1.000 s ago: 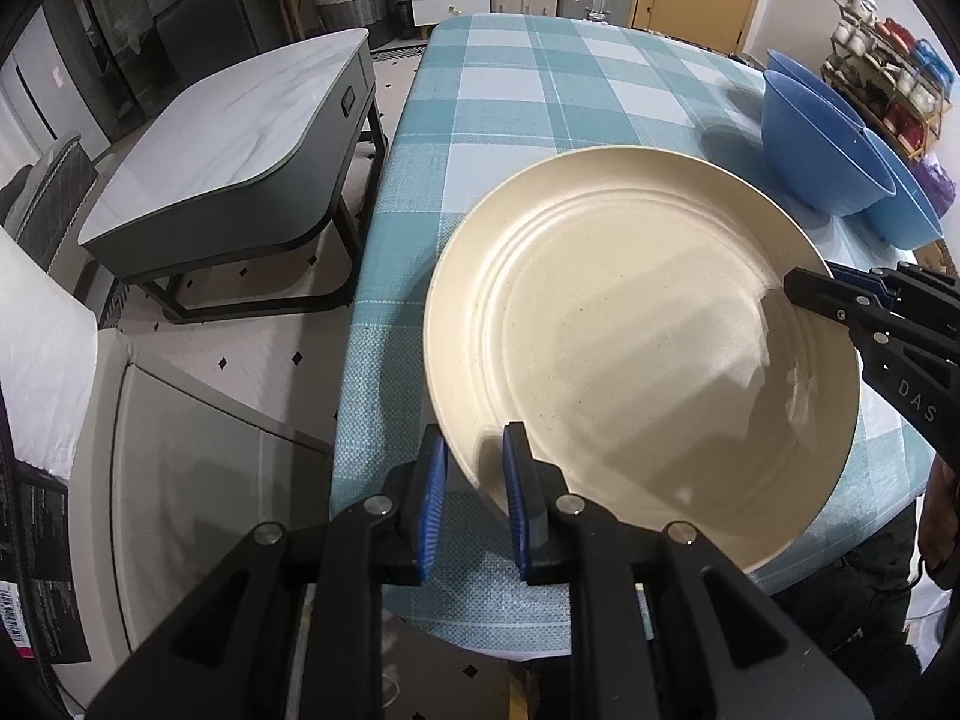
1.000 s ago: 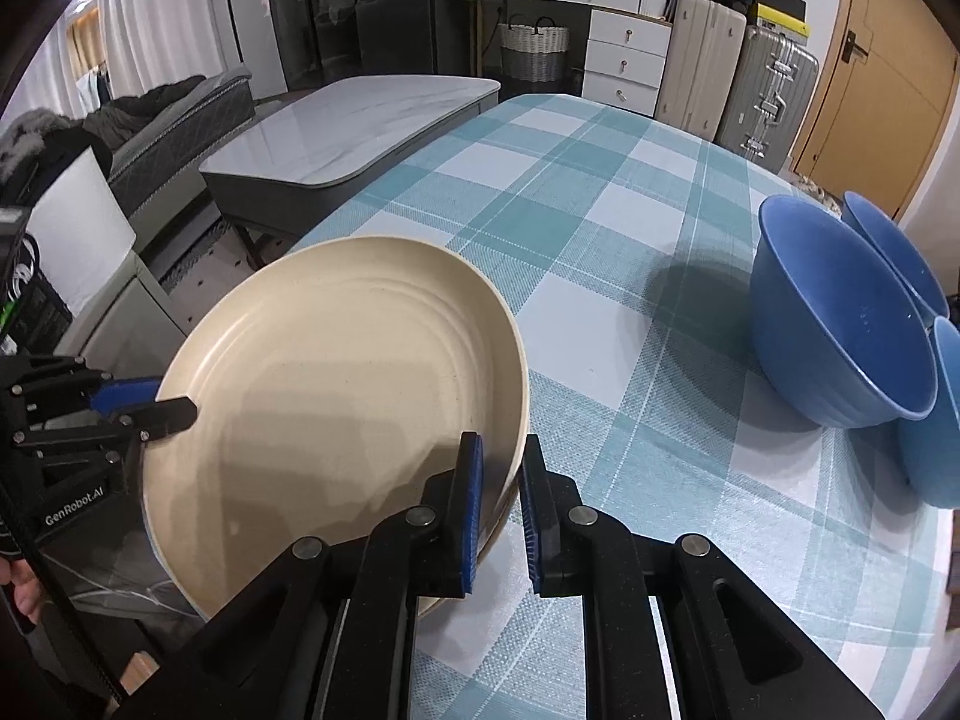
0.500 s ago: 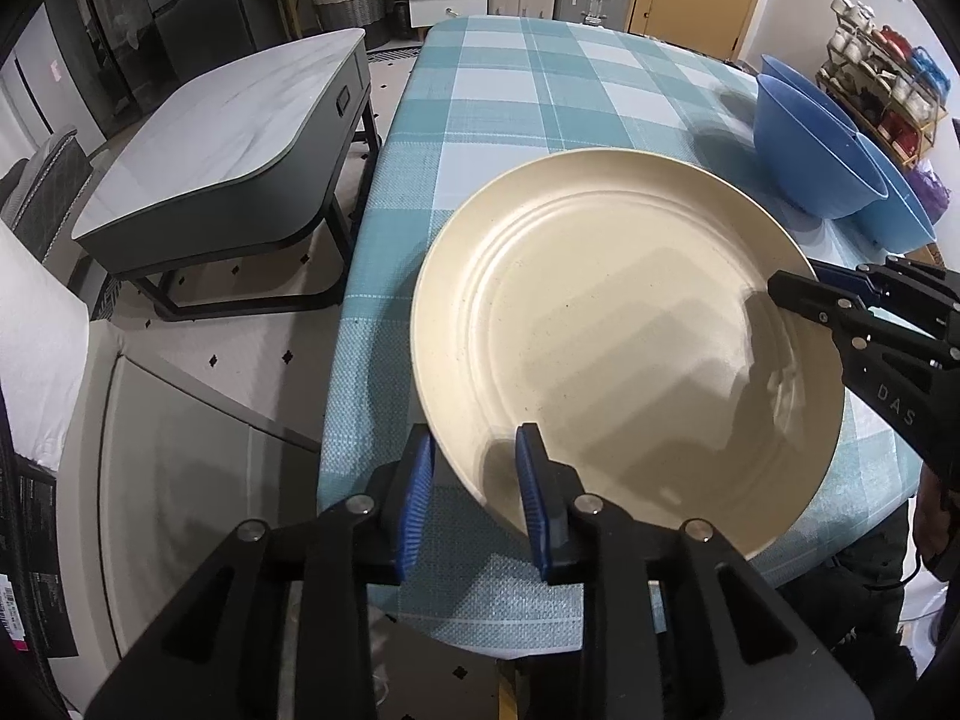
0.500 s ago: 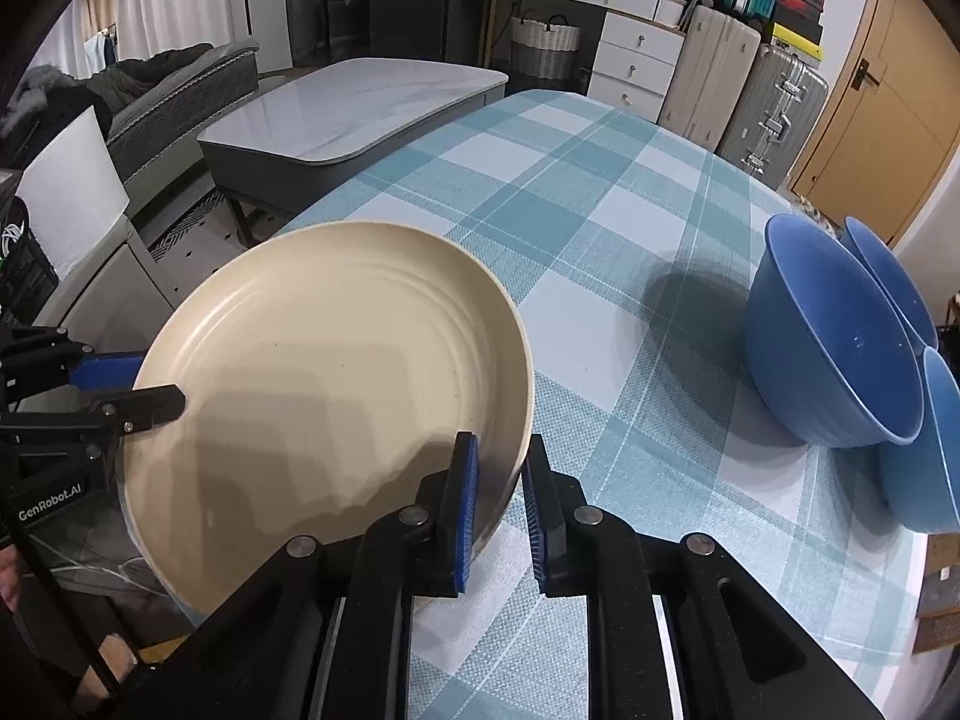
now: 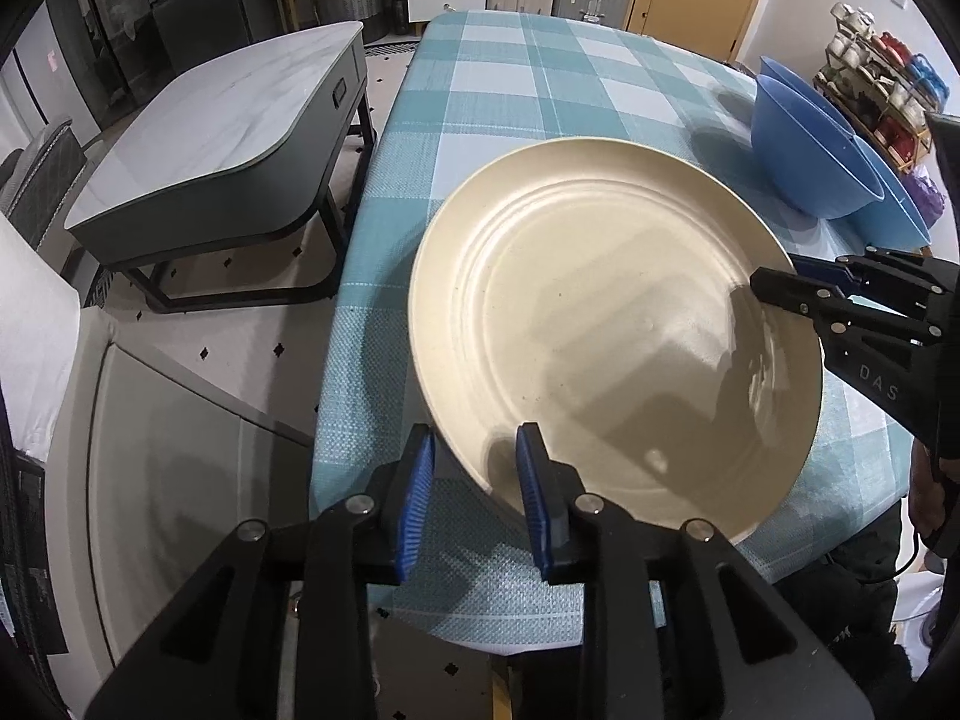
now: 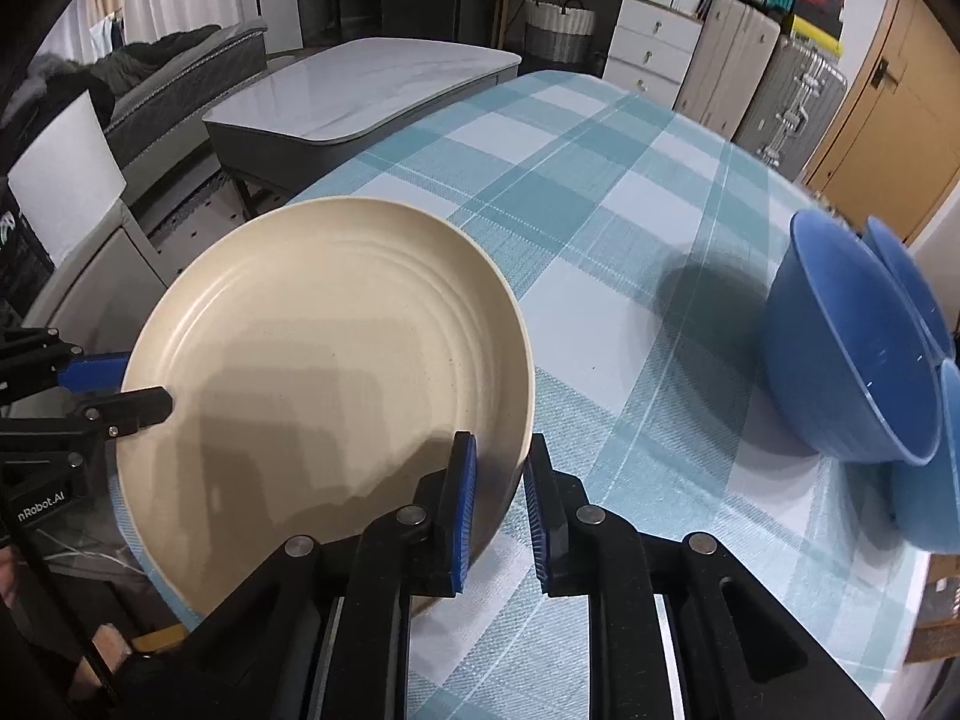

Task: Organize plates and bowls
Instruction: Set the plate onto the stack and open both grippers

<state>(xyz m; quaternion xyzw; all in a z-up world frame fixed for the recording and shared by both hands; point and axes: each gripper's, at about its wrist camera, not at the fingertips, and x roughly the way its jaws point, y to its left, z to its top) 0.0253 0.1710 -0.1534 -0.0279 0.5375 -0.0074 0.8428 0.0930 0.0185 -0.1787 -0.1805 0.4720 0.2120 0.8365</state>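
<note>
My left gripper has its fingers apart around the near left edge of the plate. My right gripper is parted around the right edge. Blue bowls sit far right on the table.

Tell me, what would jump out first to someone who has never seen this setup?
A big cream plate fills the middle of both views, at the near end of a teal checked tablecloth. The left claw and the right claw straddle its rim from opposite sides, jaws now apart. Further along on the right edge of the table sit nested blue bowls.
</note>
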